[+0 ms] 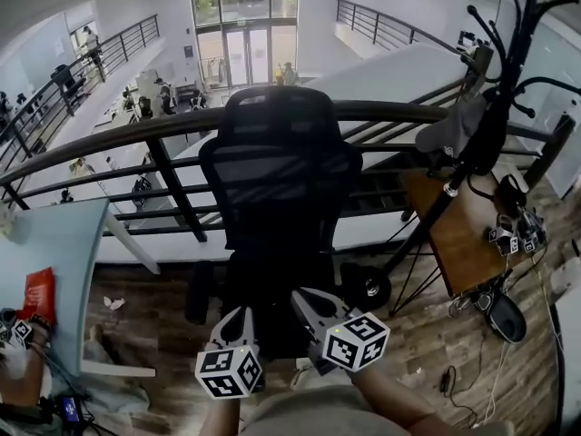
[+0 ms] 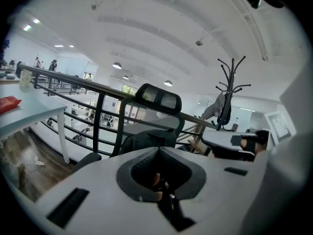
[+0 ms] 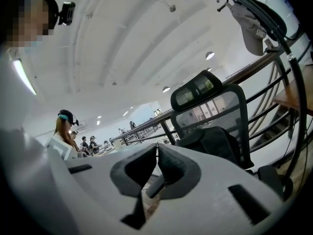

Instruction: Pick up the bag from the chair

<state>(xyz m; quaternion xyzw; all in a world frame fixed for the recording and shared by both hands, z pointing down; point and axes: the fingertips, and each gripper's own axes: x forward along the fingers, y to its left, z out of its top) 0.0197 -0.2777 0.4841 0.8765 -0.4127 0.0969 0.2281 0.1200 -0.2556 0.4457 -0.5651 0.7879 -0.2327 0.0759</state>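
Observation:
A black office chair [image 1: 280,166] with a mesh back faces away from me against the railing. A dark bag [image 1: 272,284] lies on its seat, hard to tell apart from the black chair in the head view. The bag [image 2: 146,140] shows as a slumped dark shape under the headrest [image 2: 159,98] in the left gripper view, and the bag [image 3: 222,143] also appears in the right gripper view. My left gripper [image 1: 240,320] and right gripper [image 1: 305,299] hover side by side just short of the seat's front edge. Both are shut, with nothing between their jaws.
A dark metal railing [image 1: 172,127] runs behind the chair. A black coat stand [image 1: 497,107] with a grey cap rises at the right, beside a wooden table [image 1: 458,239] with cables. A pale desk [image 1: 56,243] with a red packet [image 1: 38,295] stands at the left. A dark round object [image 1: 366,286] lies on the floor.

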